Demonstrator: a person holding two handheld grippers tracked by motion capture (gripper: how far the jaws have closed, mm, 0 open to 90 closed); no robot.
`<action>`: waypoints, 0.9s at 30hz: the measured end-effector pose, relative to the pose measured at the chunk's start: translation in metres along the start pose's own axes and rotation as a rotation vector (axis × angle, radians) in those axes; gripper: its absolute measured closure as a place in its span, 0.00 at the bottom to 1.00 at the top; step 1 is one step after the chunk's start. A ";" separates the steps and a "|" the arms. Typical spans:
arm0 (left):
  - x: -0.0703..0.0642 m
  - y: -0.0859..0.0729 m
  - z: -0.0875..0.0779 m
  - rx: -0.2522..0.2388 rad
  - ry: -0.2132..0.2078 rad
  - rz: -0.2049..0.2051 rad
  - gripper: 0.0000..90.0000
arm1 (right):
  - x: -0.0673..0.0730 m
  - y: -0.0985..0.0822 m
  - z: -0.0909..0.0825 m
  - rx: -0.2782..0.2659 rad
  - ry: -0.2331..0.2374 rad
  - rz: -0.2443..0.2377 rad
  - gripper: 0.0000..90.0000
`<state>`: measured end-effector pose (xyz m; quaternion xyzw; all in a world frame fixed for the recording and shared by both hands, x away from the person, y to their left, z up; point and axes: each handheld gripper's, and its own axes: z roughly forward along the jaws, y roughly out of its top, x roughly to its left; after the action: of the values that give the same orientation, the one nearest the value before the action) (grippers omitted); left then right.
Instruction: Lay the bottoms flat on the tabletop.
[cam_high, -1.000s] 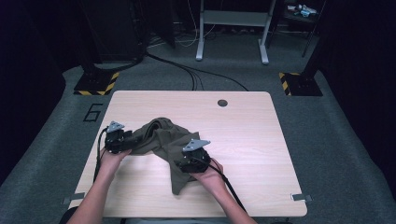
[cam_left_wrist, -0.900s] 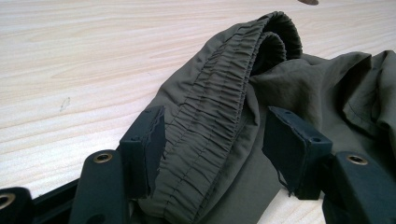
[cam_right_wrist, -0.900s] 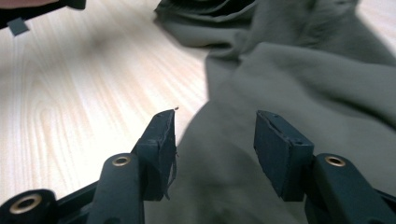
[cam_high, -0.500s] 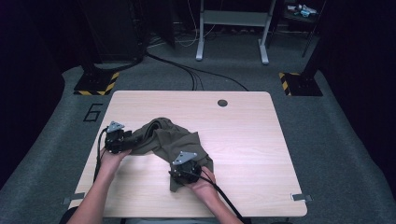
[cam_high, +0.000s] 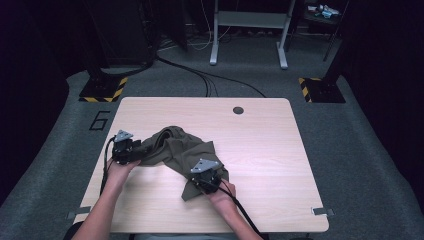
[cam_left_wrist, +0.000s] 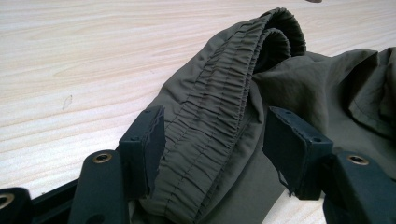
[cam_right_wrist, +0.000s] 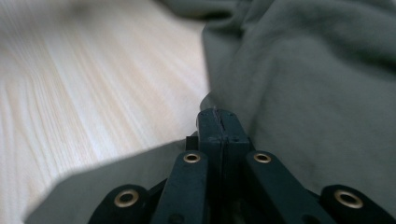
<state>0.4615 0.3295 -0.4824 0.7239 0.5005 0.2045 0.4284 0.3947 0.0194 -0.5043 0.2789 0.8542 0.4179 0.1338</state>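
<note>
An olive-green garment (cam_high: 175, 147) with a gathered elastic waistband (cam_left_wrist: 219, 93) lies crumpled on the light wooden table (cam_high: 270, 150). At the cloth's left end, my left gripper (cam_high: 136, 153) stands open. In the left gripper view its jaws (cam_left_wrist: 217, 128) sit either side of the waistband, which rests against the left jaw. My right gripper (cam_high: 199, 176) is at the garment's near right part. The right gripper view shows it (cam_right_wrist: 217, 114) shut on a thin edge of the fabric (cam_right_wrist: 317, 93), with bare tabletop to its left.
A dark round grommet (cam_high: 238, 110) sits in the table's far edge region. Past the table, cables (cam_high: 210, 80) run across grey carpet to a metal stand (cam_high: 247, 30). Yellow-black striped bases (cam_high: 102, 89) stand on the floor at both far corners.
My right gripper moved toward the near edge of the table and a little left, over the garment's lower part. The left gripper and hand have stayed put.
</note>
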 end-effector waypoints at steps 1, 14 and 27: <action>0.000 0.000 0.000 0.001 0.000 0.000 0.43 | 0.000 0.000 0.000 0.000 0.000 0.000 0.99; -0.002 0.000 0.001 0.008 -0.001 0.007 0.43 | -0.050 0.015 -0.059 -0.080 -0.048 0.076 0.99; -0.003 0.000 0.003 0.018 -0.004 0.004 0.43 | -0.100 -0.010 -0.093 -0.070 -0.138 0.152 0.99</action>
<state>0.4625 0.3257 -0.4841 0.7292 0.5002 0.1991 0.4225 0.4294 -0.1039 -0.4557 0.3661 0.8042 0.4365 0.1698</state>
